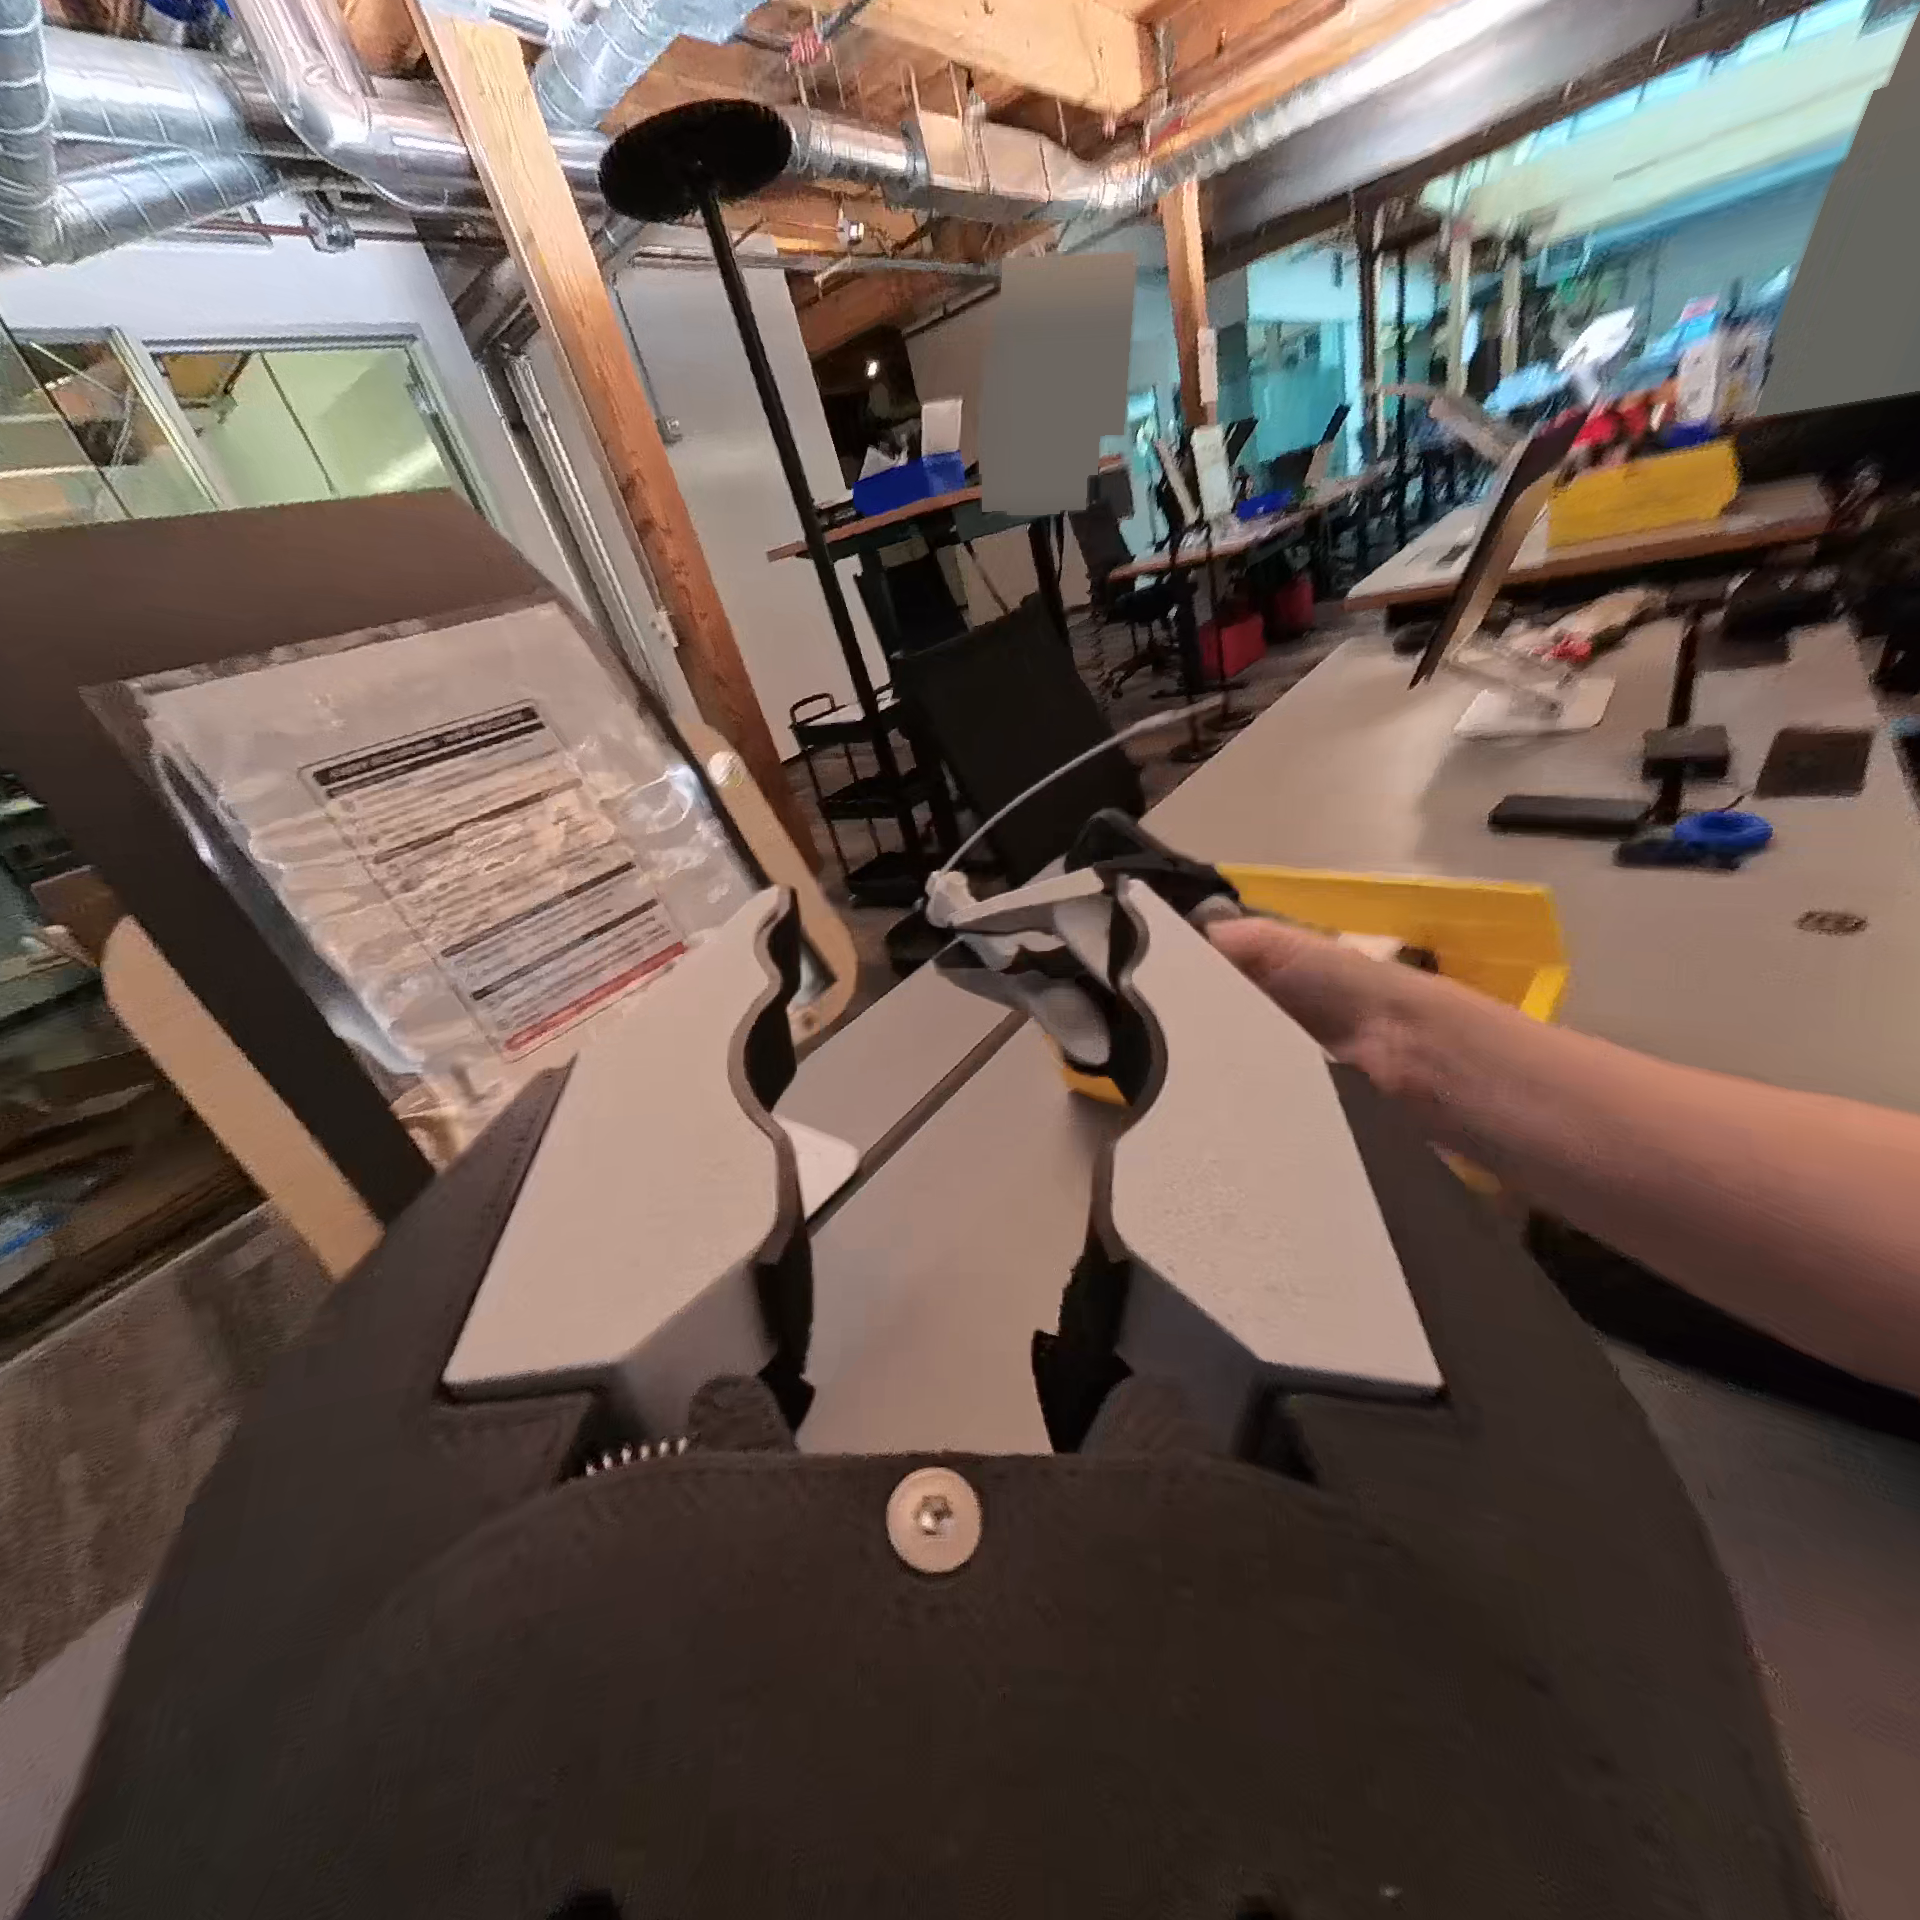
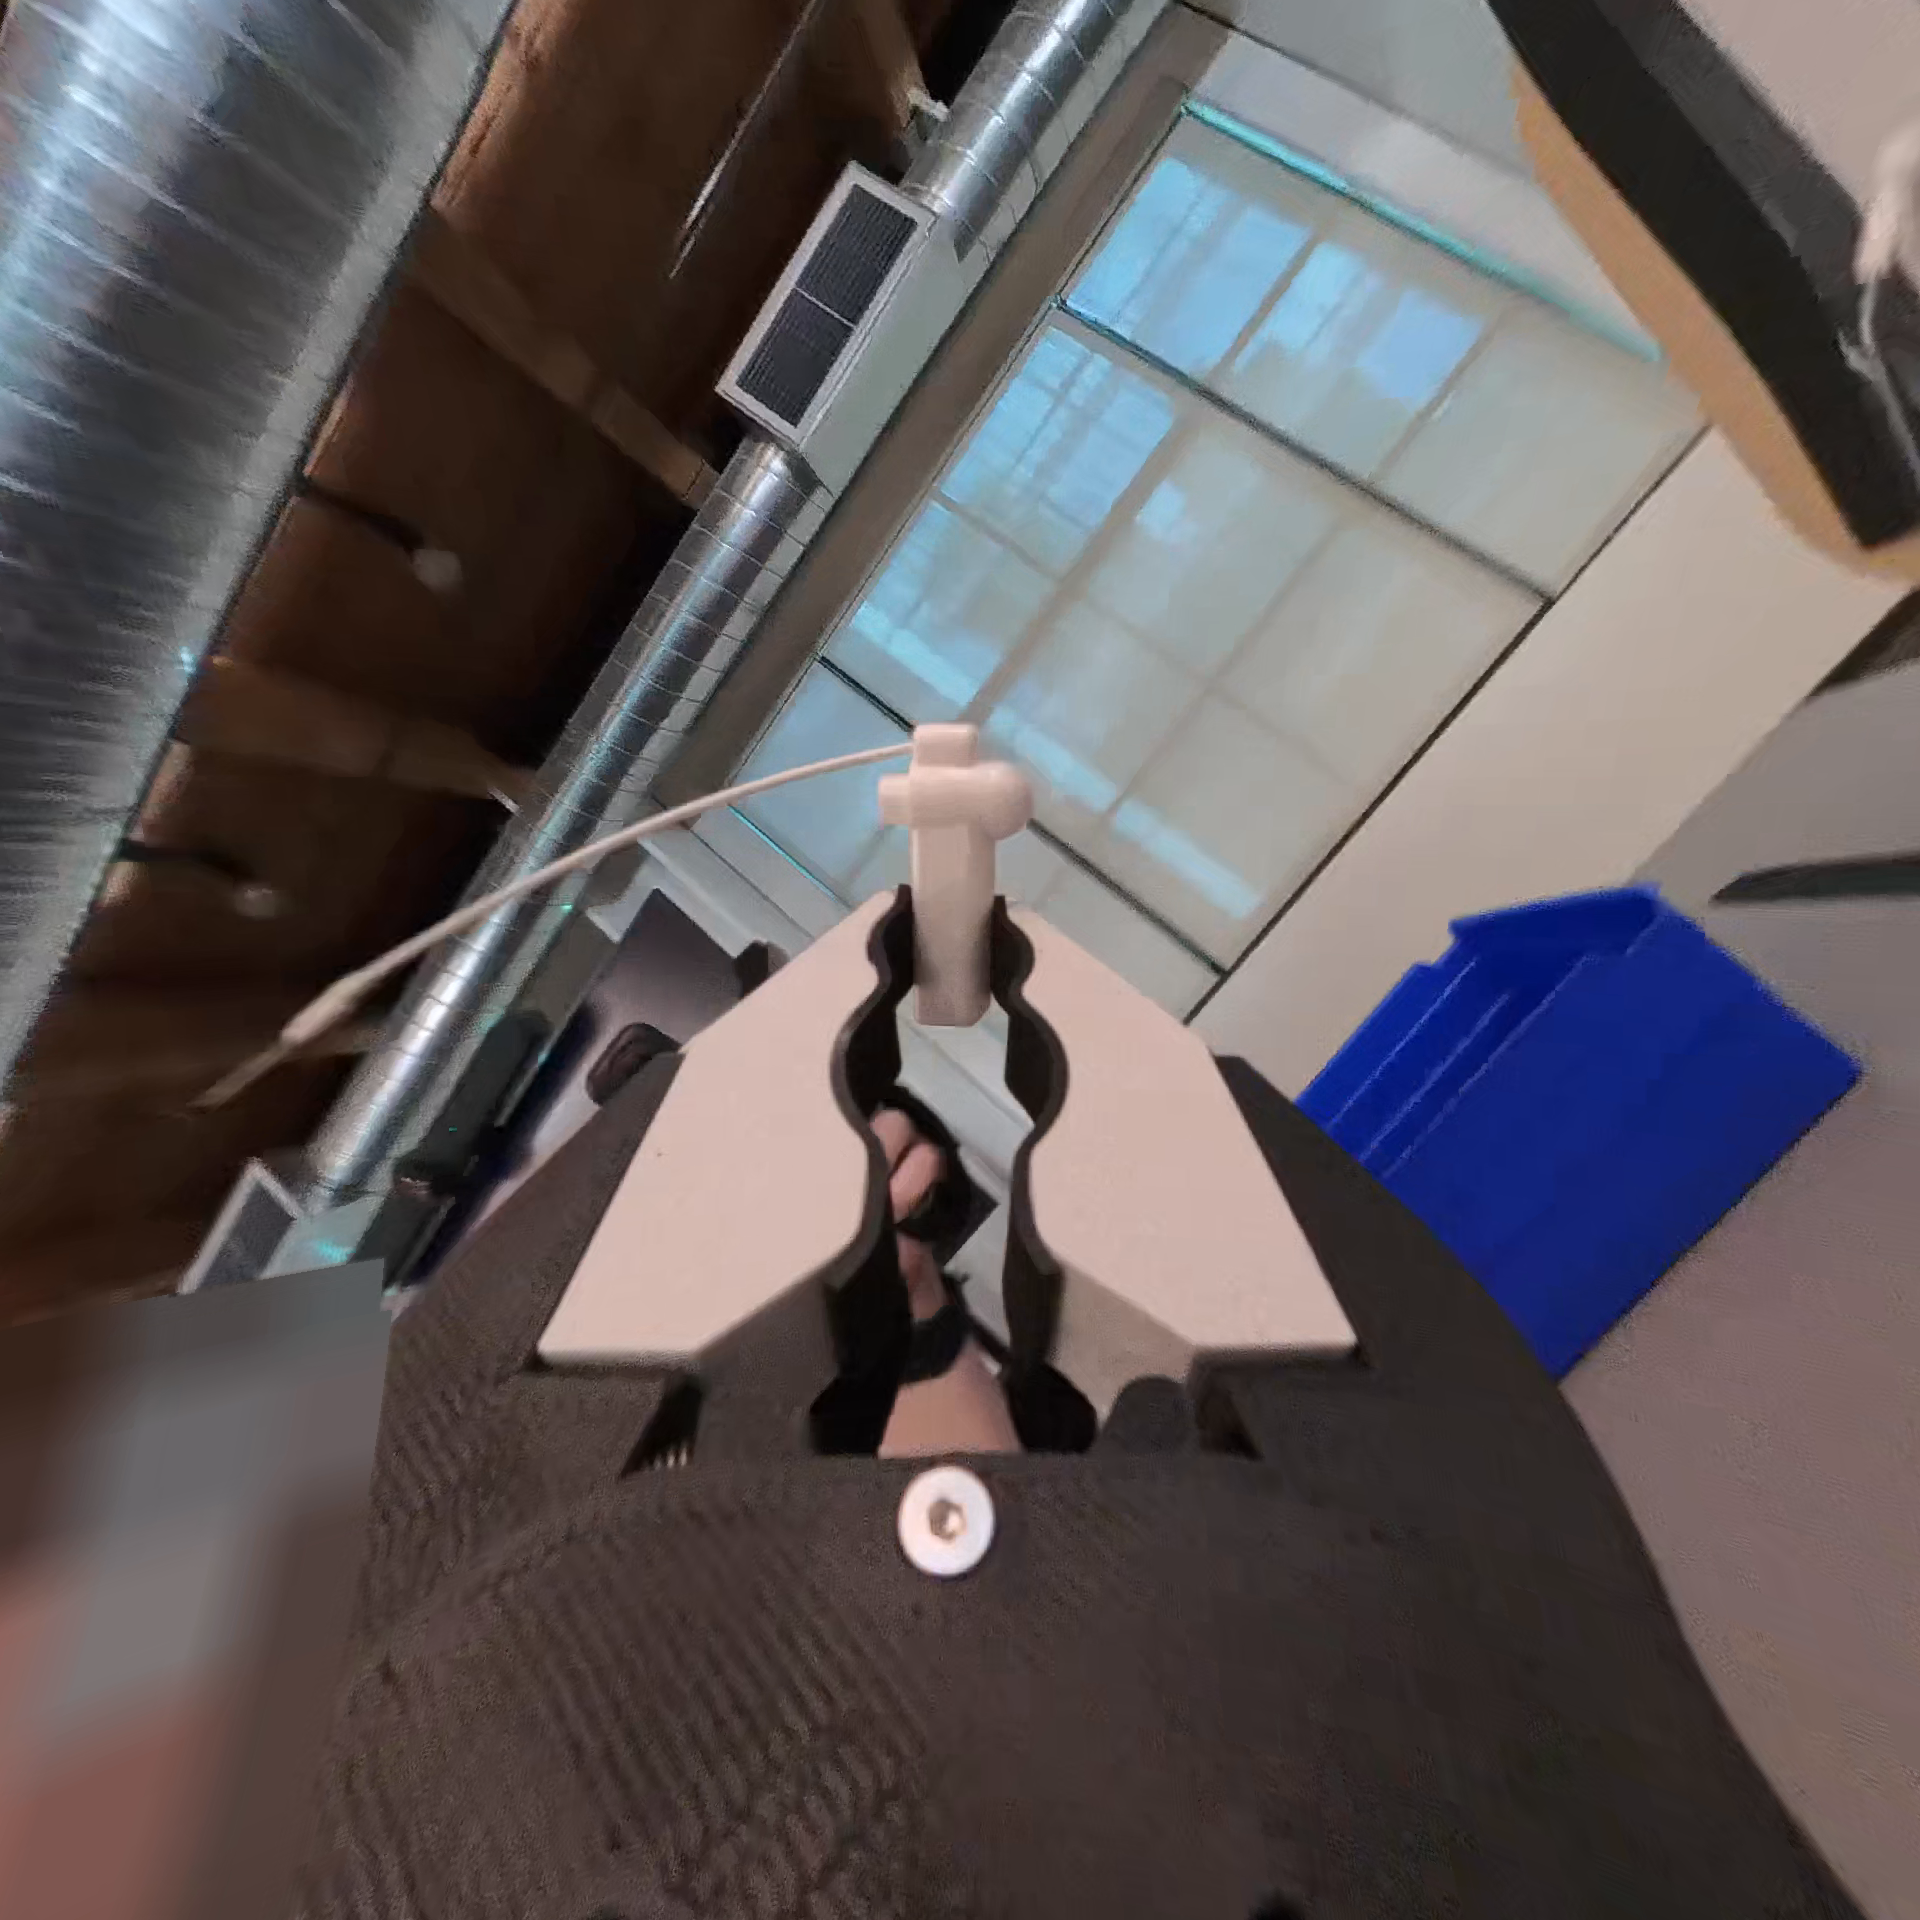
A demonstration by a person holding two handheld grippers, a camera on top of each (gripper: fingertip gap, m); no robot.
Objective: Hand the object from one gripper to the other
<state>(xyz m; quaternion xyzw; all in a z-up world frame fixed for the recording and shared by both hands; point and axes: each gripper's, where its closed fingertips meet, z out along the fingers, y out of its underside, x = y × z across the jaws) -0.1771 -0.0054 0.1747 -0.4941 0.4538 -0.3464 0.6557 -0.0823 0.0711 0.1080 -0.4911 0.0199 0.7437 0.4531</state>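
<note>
The object is a small white cross-shaped plastic piece [image 2: 951, 821] with a thin grey wire [image 2: 582, 862] curving out of its top. My right gripper [image 2: 945, 920] is shut on the stem of the piece, with the cross head sticking out past the fingertips. In the left wrist view my left gripper [image 1: 956, 909] is open and empty. The right gripper [image 1: 1039, 945] is held just beyond it, partly hidden behind my left gripper's right finger. The white piece [image 1: 948, 894] sits level with the left fingertips, in the gap between them and touching neither. The wire [image 1: 1039, 779] arcs up and to the right.
A person's hand and forearm [image 1: 1507, 1091] reach in from the right over a grey table [image 1: 1351, 748]. A yellow bin [image 1: 1403, 925] stands behind the hand. A blue bin [image 2: 1590, 1101] is at right. A tilted board with a plastic-covered sheet [image 1: 468, 831] stands left. Spacing between my two grippers at the tips: around 15 cm.
</note>
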